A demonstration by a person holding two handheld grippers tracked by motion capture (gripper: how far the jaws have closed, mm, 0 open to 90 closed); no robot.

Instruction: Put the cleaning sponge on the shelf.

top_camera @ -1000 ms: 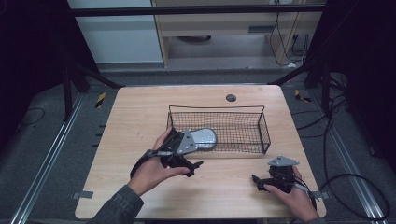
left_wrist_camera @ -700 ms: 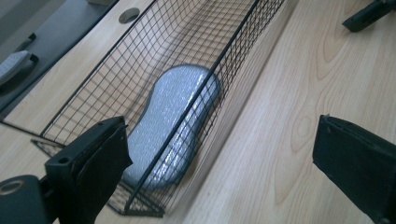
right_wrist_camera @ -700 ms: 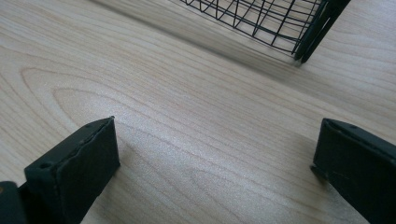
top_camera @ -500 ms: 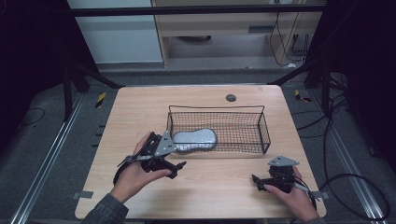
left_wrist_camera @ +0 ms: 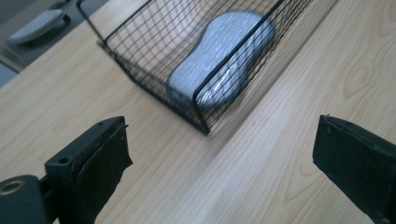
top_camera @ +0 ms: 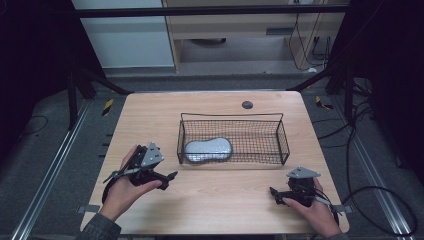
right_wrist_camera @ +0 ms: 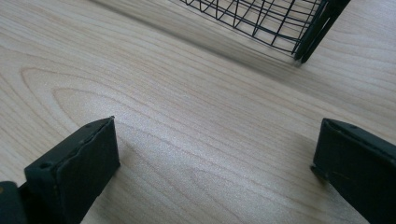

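A black wire basket (top_camera: pixel 280 131) stands on the middle of the wooden table (top_camera: pixel 150 115). Inside it, at its left end, lies a grey peanut-shaped pad (top_camera: pixel 208 149), also plain through the mesh in the left gripper view (left_wrist_camera: pixel 224 56). My left gripper (top_camera: pixel 167 179) hovers left of the basket's near corner, open and holding nothing; its jaws stand wide apart (left_wrist_camera: pixel 219 163). My right gripper (top_camera: pixel 275 194) rests low near the table's front right, open and empty (right_wrist_camera: pixel 215 168), pointing left past the basket's corner (right_wrist_camera: pixel 317 32).
A small dark round hole (top_camera: pixel 247 104) sits near the table's far edge. Metal rails (top_camera: pixel 50 165) and cables (top_camera: pixel 370 150) run along the floor on both sides. A cabinet (top_camera: pixel 235 30) stands beyond the table.
My left gripper has drawn back from the basket toward the left and the near edge, leaving the grey pad inside. The right gripper has stayed put.
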